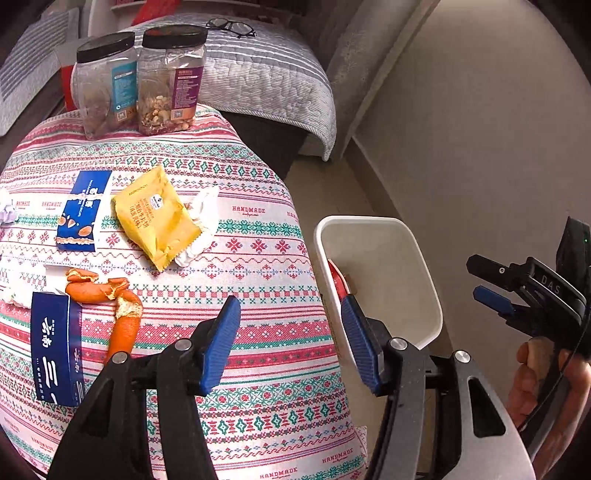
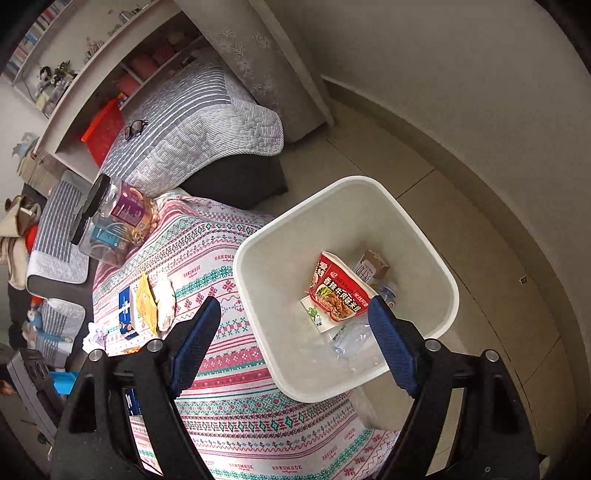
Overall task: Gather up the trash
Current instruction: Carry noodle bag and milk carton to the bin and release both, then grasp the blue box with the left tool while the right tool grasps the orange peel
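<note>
**Two empty claws over the counter edge and the bin**

The left claw point(image 1: 291, 339) hangs nearest, its jaws parted about halfway with nothing between them, above the patterned cloth at the counter point(image 1: 258, 288) edge. The right claw point(image 2: 291, 343) stands wide open and empty, over the near rim of the white bin point(image 2: 436, 258), which sits on the floor just beside the counter.

Inside the bin lie a red noodle packet point(image 2: 341, 290), one small carton point(image 2: 373, 266), one clear plastic bottle point(image 2: 351, 338) and a white card point(image 2: 316, 314) under the packet.

On the cloth, trash is still out: orange peel point(image 1: 110, 299) in curled strips, two blue boxes, the near one point(image 1: 55, 350) and the far one point(image 1: 83, 210), one yellow snack bag point(image 1: 159, 218) resting on a crumpled white tissue point(image 1: 205, 218), and a paper ball point(image 1: 8, 214) at the left edge. Two black-lidded jars point(image 1: 136, 81) stand side by side at the far end. Beyond, a pair of glasses point(image 1: 231, 27) lies on a striped grey quilt point(image 1: 258, 81).
</note>
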`<move>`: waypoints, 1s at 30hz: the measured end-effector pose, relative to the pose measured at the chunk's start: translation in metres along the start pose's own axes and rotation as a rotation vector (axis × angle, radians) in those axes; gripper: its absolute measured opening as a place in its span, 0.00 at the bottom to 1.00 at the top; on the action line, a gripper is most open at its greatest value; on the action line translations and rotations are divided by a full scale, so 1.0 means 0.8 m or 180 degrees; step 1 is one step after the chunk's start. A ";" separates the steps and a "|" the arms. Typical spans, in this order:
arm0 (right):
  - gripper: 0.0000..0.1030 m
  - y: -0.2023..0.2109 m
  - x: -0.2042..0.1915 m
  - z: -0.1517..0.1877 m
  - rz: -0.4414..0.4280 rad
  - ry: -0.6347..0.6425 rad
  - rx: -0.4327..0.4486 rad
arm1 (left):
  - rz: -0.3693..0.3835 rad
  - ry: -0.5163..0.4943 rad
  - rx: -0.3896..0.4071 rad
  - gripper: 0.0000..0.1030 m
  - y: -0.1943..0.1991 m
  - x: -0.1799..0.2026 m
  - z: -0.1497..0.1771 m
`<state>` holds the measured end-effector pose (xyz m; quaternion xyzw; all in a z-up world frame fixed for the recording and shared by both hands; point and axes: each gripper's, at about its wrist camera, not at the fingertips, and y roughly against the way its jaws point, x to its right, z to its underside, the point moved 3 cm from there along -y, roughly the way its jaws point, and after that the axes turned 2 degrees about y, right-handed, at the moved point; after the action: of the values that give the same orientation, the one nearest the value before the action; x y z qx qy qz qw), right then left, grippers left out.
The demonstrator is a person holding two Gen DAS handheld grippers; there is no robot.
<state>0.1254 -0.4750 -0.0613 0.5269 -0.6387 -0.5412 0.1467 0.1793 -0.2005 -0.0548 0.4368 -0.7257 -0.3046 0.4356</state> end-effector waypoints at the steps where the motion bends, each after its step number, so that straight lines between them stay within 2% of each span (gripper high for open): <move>1: 0.76 -0.001 -0.006 0.001 -0.0001 0.0016 0.0004 | -0.0049 0.0045 0.0010 0.55 0.008 -0.015 -0.002; 5: 0.76 -0.005 -0.040 0.005 -0.0049 0.0196 0.0015 | -0.0251 0.0270 0.0074 0.55 0.046 -0.081 -0.006; 10: 0.76 -0.010 -0.086 0.014 -0.0085 0.0444 0.0039 | -0.0575 0.0589 0.0234 0.66 0.101 -0.176 0.007; 14: 0.76 -0.017 -0.123 0.023 -0.0190 0.0558 -0.0013 | -0.0680 0.0777 0.0139 0.67 0.114 -0.226 0.029; 17: 0.77 -0.023 -0.164 0.037 -0.0321 0.0767 -0.0070 | -0.0697 0.0730 0.0051 0.72 0.110 -0.233 0.043; 21: 0.77 -0.033 -0.219 0.065 -0.0436 0.1044 -0.0204 | -0.0788 0.0423 -0.0101 0.81 0.086 -0.215 0.058; 30: 0.77 -0.085 -0.286 0.120 -0.0423 0.1323 -0.0642 | -0.0988 0.0253 -0.0289 0.81 0.019 -0.203 0.071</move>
<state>0.1801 -0.2234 -0.0669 0.6506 -0.5014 -0.4906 0.2909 0.1617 -0.0441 -0.1266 0.5353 -0.6171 -0.3832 0.4310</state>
